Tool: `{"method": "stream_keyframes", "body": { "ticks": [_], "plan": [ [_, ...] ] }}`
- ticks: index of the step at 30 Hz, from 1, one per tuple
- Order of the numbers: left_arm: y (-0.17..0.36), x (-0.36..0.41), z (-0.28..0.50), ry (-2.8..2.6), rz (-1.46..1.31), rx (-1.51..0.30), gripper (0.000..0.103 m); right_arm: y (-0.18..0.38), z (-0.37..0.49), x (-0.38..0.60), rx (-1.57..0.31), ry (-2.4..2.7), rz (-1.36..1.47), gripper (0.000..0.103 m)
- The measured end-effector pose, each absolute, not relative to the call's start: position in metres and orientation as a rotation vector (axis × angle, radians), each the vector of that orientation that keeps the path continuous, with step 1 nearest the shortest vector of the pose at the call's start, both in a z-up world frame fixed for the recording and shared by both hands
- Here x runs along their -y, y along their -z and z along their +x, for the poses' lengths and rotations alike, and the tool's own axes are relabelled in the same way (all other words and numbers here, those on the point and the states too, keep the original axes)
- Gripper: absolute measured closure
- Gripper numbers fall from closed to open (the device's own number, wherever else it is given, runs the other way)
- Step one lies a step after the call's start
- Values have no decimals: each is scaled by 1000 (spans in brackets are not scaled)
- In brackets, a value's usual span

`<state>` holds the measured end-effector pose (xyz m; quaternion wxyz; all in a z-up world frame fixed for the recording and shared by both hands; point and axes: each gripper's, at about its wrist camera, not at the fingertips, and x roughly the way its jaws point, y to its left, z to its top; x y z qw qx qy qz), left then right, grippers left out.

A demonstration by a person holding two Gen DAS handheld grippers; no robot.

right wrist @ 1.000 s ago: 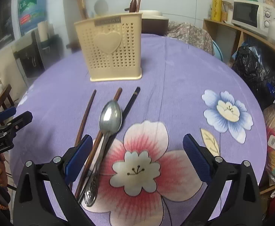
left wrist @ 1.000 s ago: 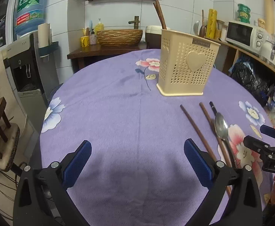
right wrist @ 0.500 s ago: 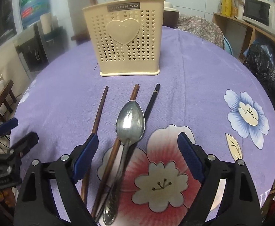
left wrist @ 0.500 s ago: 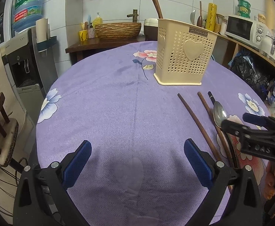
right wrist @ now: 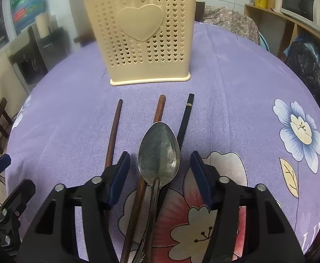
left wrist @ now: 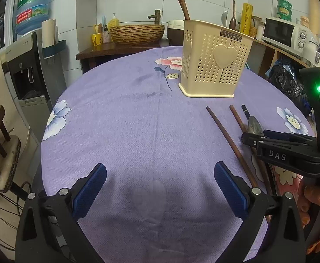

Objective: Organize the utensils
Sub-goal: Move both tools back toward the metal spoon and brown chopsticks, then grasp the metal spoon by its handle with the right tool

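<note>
Three chopsticks — two brown (right wrist: 113, 131) (right wrist: 157, 111), one black (right wrist: 185, 120) — lay on the purple tablecloth (right wrist: 225, 109) near the cream utensil basket (right wrist: 142, 32), with a metal spoon (right wrist: 158, 153) resting across them. Right gripper (right wrist: 160, 175) stood spread wide, its pads either side of the spoon's bowl, touching nothing. Left gripper (left wrist: 160, 188) was released too — over bare cloth, left of the utensils.

spoon (right wrist: 158, 151): tarnished metal | holder (right wrist: 141, 32): matt plastic | tablecloth (right wrist: 236, 92): woven cloth
</note>
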<state>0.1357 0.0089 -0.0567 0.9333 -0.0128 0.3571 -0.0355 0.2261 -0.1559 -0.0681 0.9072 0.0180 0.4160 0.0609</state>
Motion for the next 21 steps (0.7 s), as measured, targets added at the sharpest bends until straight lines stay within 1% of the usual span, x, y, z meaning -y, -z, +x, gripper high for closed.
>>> {"method": "stream_keyframes", "body": {
  "ticks": [1, 3, 4, 9, 13, 15, 17, 18, 20, 21],
  "plan": [
    [57, -9, 136, 74, -28, -730, 6, 68, 226, 156, -858, -125, 35, 55],
    [57, -8, 136, 74, -28, -729, 6, 67, 226, 157, -858, -131, 40, 65],
    [58, -8, 135, 74, -26, -732, 6, 66, 227, 158, -858, -135, 44, 66],
    [59, -5, 137, 93, -28, -740, 6, 62, 223, 164, -840, -142, 57, 66],
    [57, -1, 142, 134, -49, -753, 6, 47, 210, 178, -802, -158, 85, 66],
    [56, 3, 148, 168, -65, -777, 10, 38, 202, 188, -777, -159, 94, 66],
    [54, 10, 156, 202, -72, -794, 19, 29, 193, 198, -750, -163, 113, 66],
    [52, 15, 160, 214, -64, -800, 20, 26, 189, 203, -738, -165, 121, 66],
    [51, 29, 172, 247, -27, -817, 32, 17, 180, 211, -708, -163, 136, 66],
    [52, 36, 177, 258, -14, -828, 35, 13, 177, 214, -698, -159, 137, 66]
  ]
}}
